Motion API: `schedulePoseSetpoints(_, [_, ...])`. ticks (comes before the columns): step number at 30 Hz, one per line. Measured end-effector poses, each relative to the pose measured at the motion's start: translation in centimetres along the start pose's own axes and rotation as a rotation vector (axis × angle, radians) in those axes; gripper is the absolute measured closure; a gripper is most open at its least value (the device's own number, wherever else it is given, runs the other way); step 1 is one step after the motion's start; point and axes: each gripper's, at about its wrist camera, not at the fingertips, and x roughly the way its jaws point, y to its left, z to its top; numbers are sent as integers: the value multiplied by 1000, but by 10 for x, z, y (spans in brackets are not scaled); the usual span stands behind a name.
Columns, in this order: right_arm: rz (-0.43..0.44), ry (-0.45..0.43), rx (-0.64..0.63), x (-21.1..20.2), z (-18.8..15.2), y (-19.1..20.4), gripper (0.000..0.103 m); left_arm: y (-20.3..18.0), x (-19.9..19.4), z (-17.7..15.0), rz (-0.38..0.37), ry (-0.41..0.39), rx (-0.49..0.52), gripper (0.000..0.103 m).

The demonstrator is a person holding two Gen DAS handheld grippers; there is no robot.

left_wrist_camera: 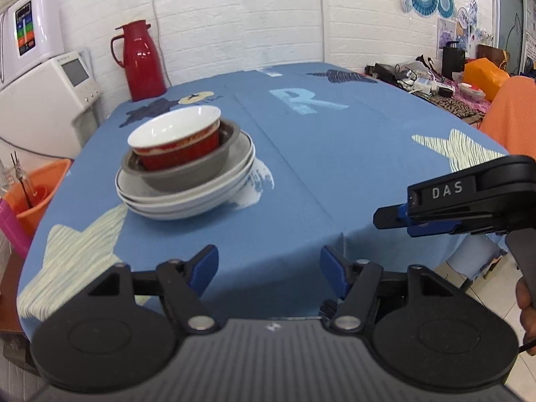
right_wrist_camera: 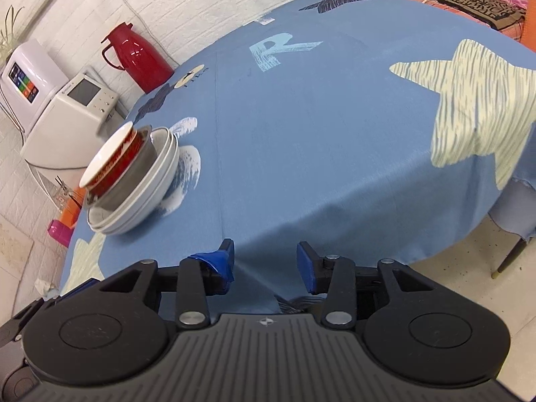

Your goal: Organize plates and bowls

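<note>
A stack of dishes stands on the left part of the blue tablecloth (left_wrist_camera: pixel 301 154). White plates (left_wrist_camera: pixel 187 197) form the base, a grey bowl (left_wrist_camera: pixel 187 174) sits in them, and a red bowl with a white inside (left_wrist_camera: pixel 177 140) rests on top. The right wrist view shows the same stack: white plates (right_wrist_camera: pixel 150 197), grey bowl (right_wrist_camera: pixel 134 181), red bowl (right_wrist_camera: pixel 110 164). My left gripper (left_wrist_camera: pixel 268 268) hangs open and empty over the table's near edge, apart from the stack. My right gripper (right_wrist_camera: pixel 264 261) is open and empty too, and appears side-on (left_wrist_camera: pixel 402 221) in the left wrist view.
A red thermos jug (left_wrist_camera: pixel 140 60) stands at the table's far left corner. White appliances (left_wrist_camera: pixel 43 100) sit beside the table on the left, with an orange bucket (left_wrist_camera: pixel 37 194) below them. Cluttered items (left_wrist_camera: pixel 428 80) lie at the far right. A hand (left_wrist_camera: pixel 526 298) grips the right handle.
</note>
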Motion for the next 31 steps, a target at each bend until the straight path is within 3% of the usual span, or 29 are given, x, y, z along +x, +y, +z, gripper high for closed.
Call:
schedulePoseSetpoints(7, [-19, -18, -46, -10, -17, 0, 76, -7, -6, -13, 29, 5, 11, 37])
schedulePoseSetpoints(15, [-19, -22, -112, -17, -29, 10, 75, -7, 1, -15, 7, 44, -8, 37])
schedulePoseSetpoints(31, [-18, -27, -118, -18, -31, 13, 74, -9, -8, -14, 37, -17, -9, 37])
